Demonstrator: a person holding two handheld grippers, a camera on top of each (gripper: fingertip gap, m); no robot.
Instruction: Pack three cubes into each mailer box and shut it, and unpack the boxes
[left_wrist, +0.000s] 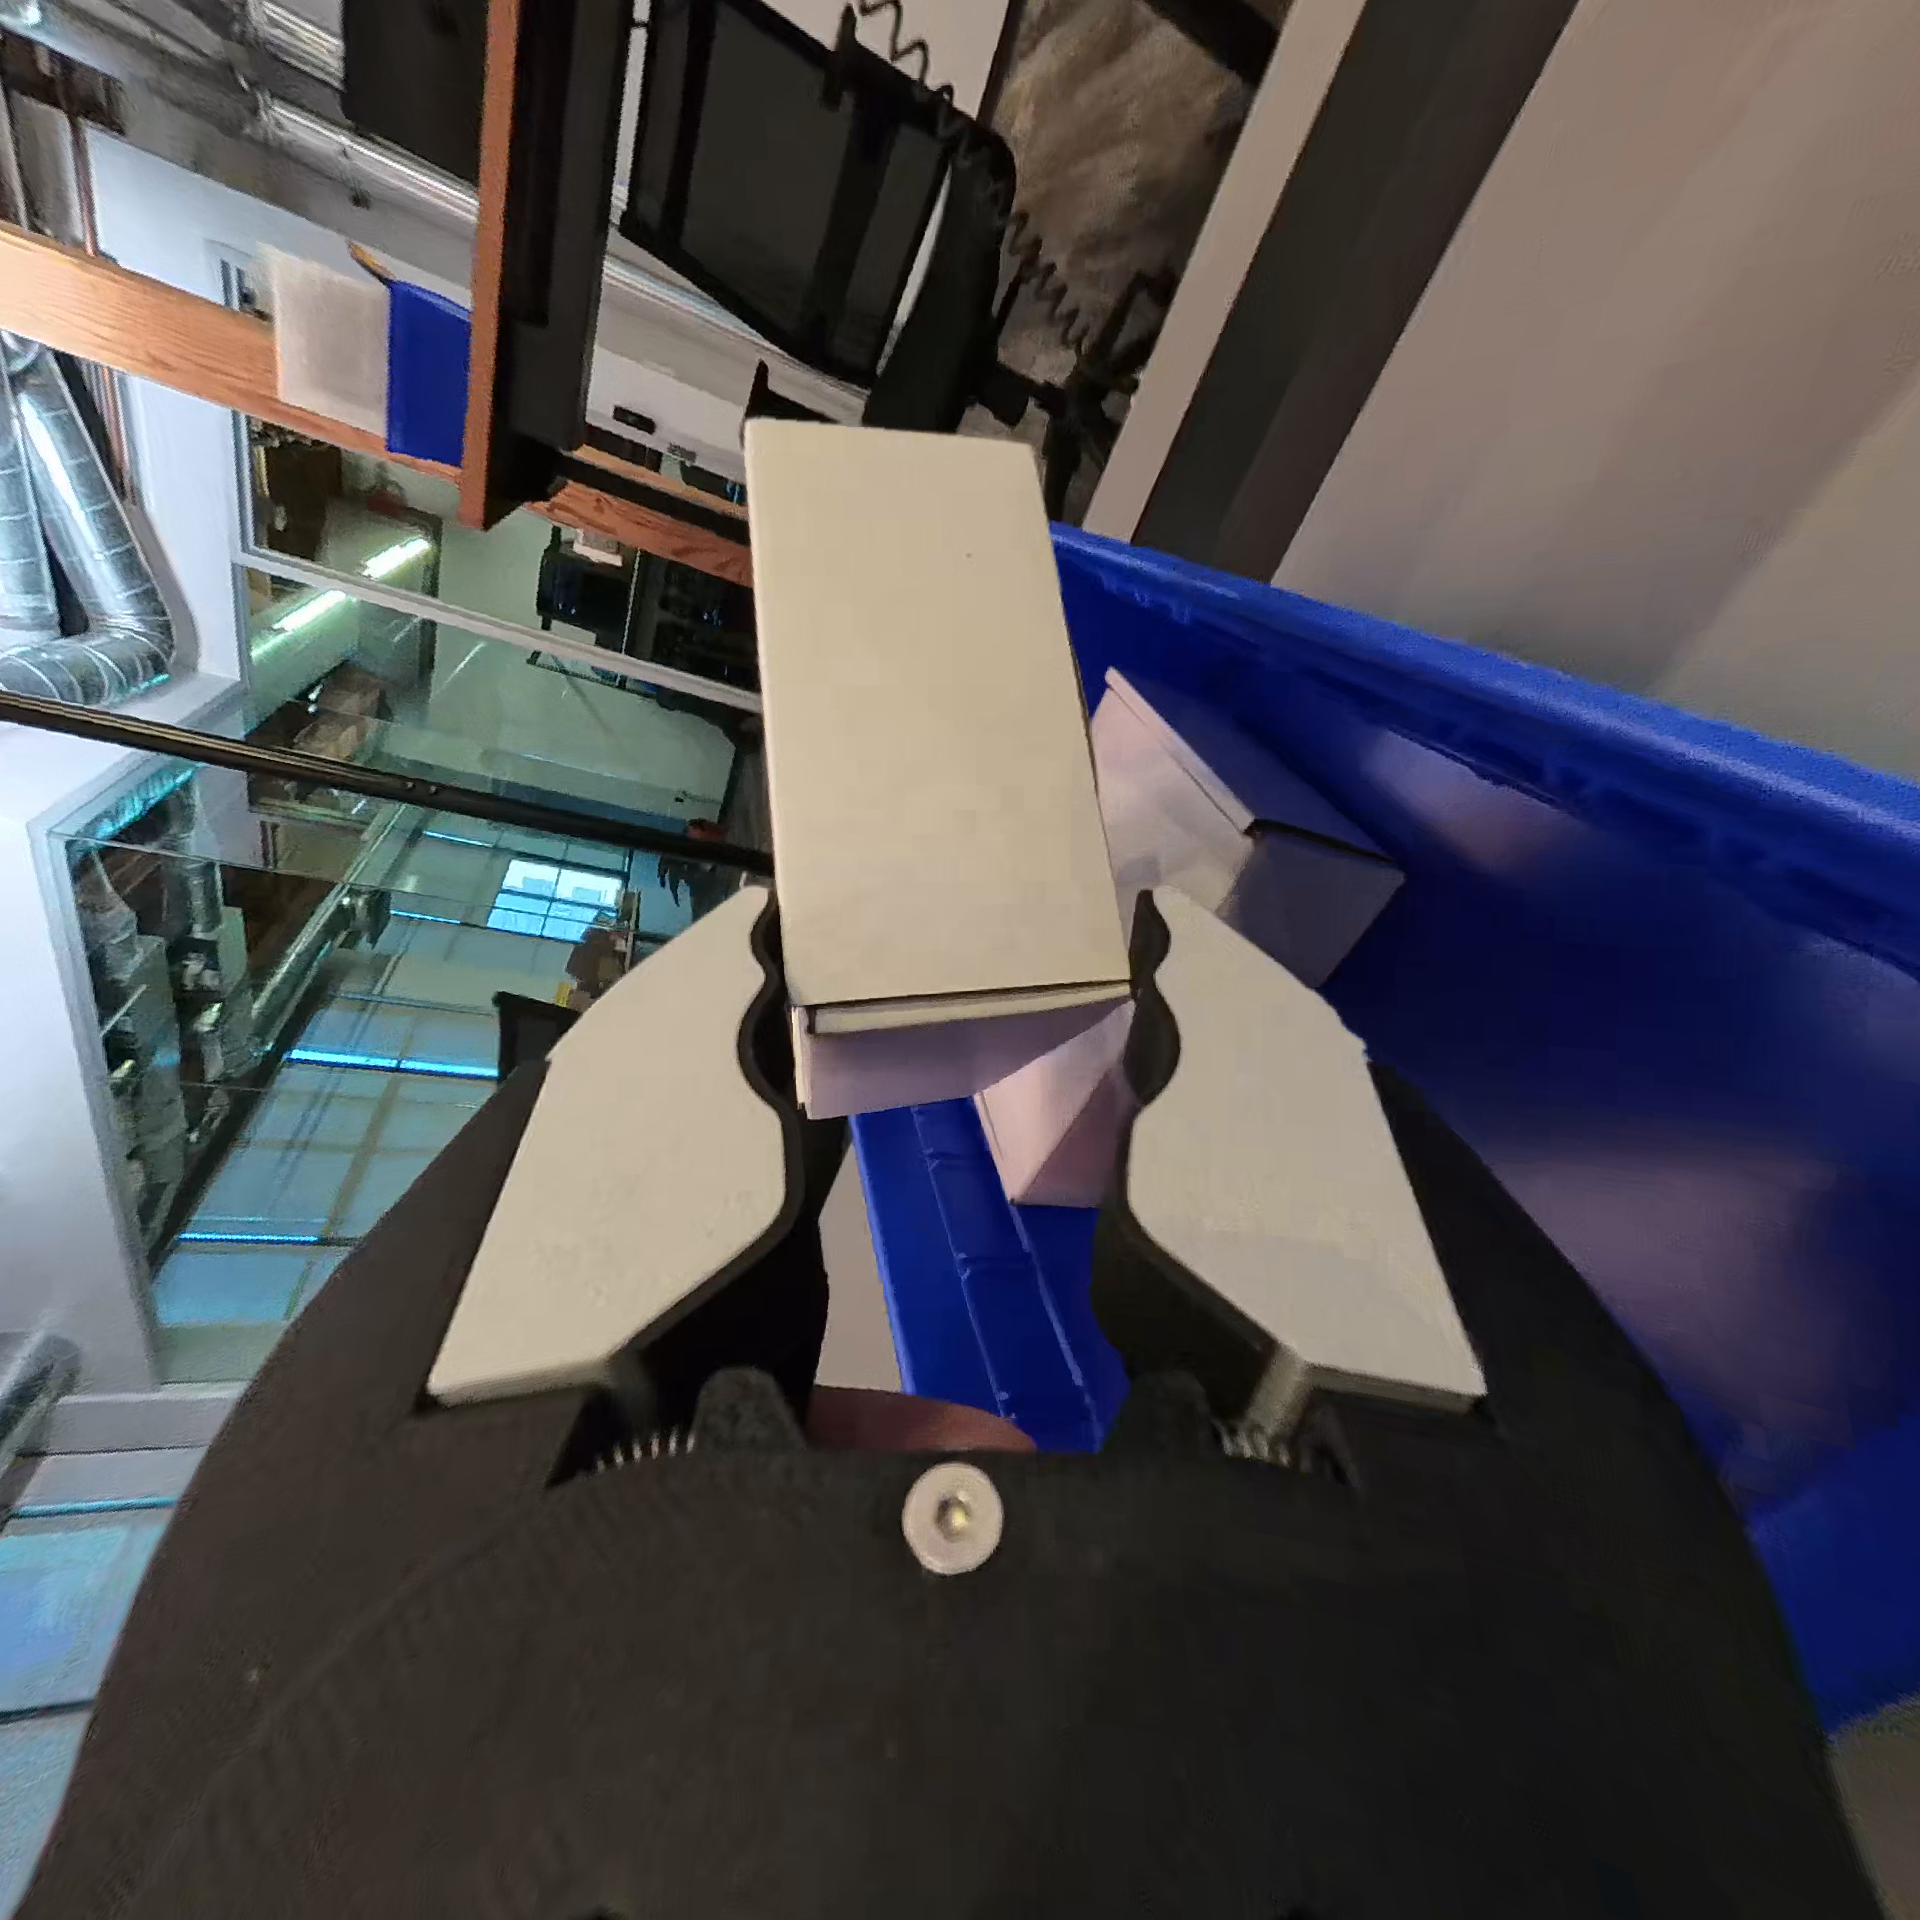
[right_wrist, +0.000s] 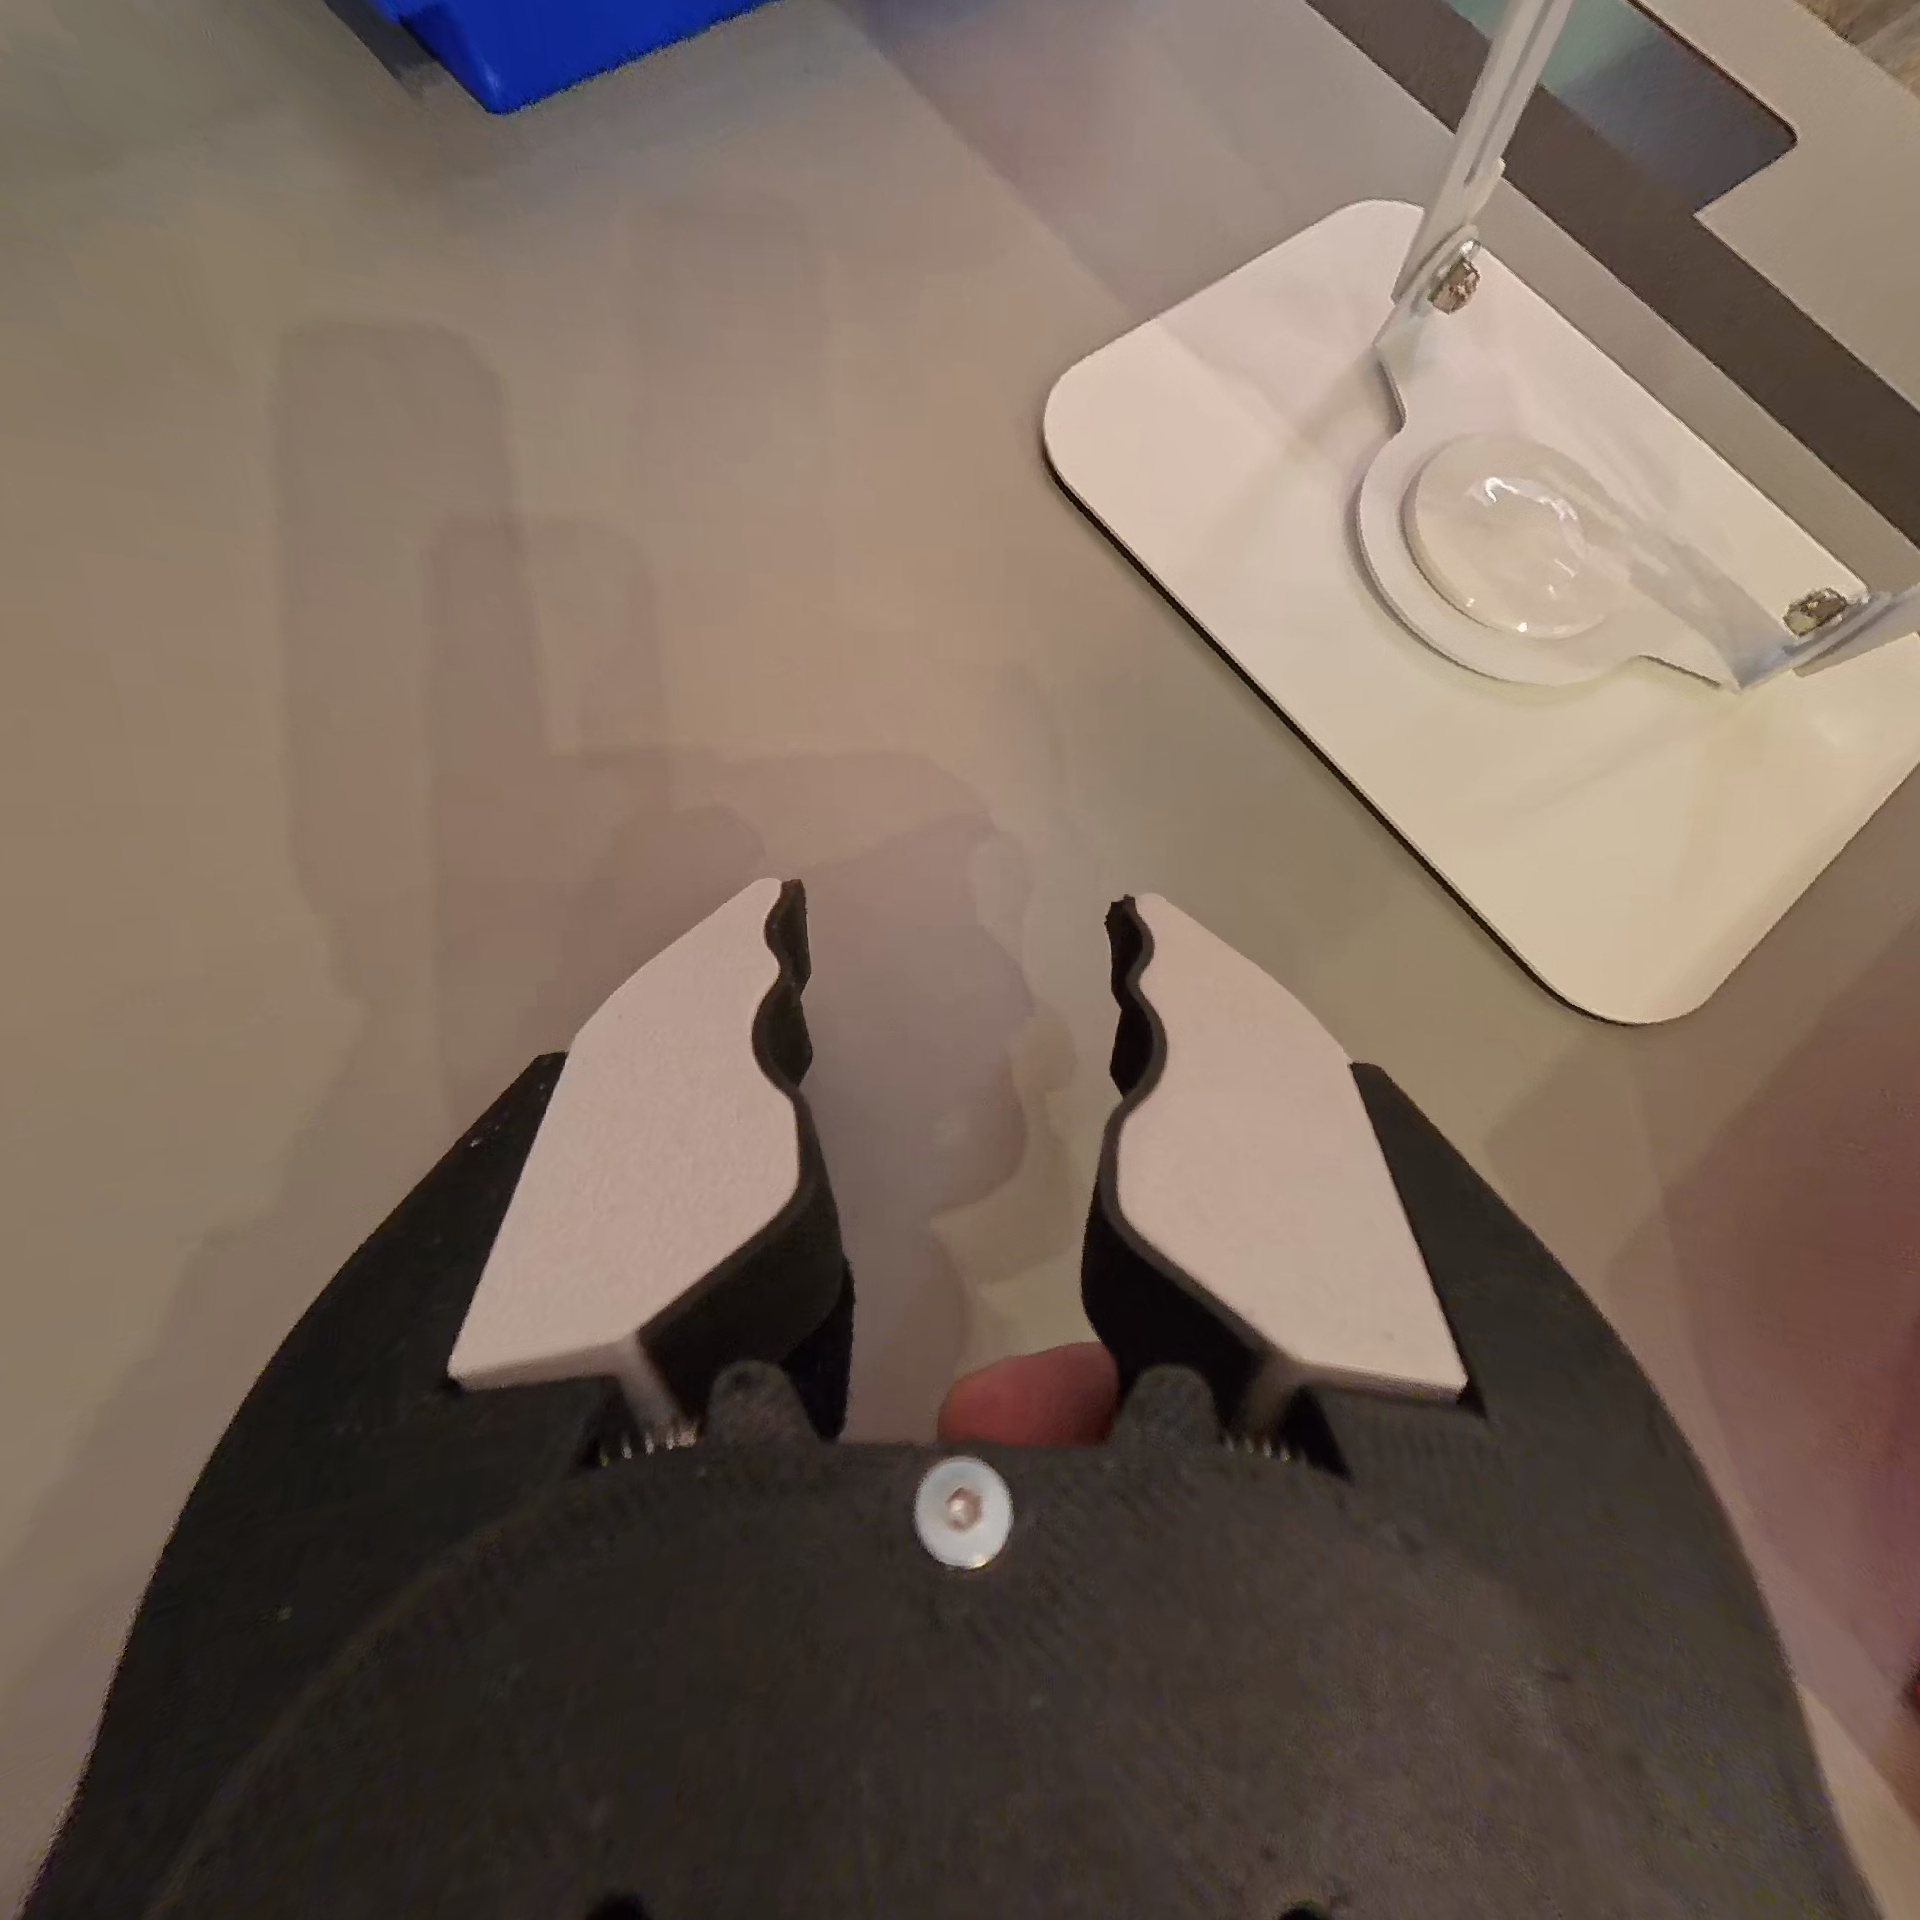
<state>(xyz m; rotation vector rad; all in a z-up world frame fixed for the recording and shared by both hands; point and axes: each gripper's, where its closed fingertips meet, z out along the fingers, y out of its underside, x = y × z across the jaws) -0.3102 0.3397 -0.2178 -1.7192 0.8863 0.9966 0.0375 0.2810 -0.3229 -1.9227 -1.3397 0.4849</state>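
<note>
In the left wrist view, the left gripper (left_wrist: 951, 966) pinches a closed white mailer box (left_wrist: 925, 727) by its near end, its fingers (left_wrist: 644, 1132) pressed against the two sides. The box is lifted, above the rim of a blue bin (left_wrist: 1558, 935). Inside the bin lie two more white boxes (left_wrist: 1236, 831), close behind the held one (no print or label shows on any of them).

In the right wrist view, the right gripper (right_wrist: 954, 920) hangs over a bare grey surface (right_wrist: 520, 520), its fingers (right_wrist: 665, 1132) spread with nothing between them. A white stand base (right_wrist: 1195, 499) sits to the right, and a blue bin corner (right_wrist: 540, 42) shows at the top edge.
</note>
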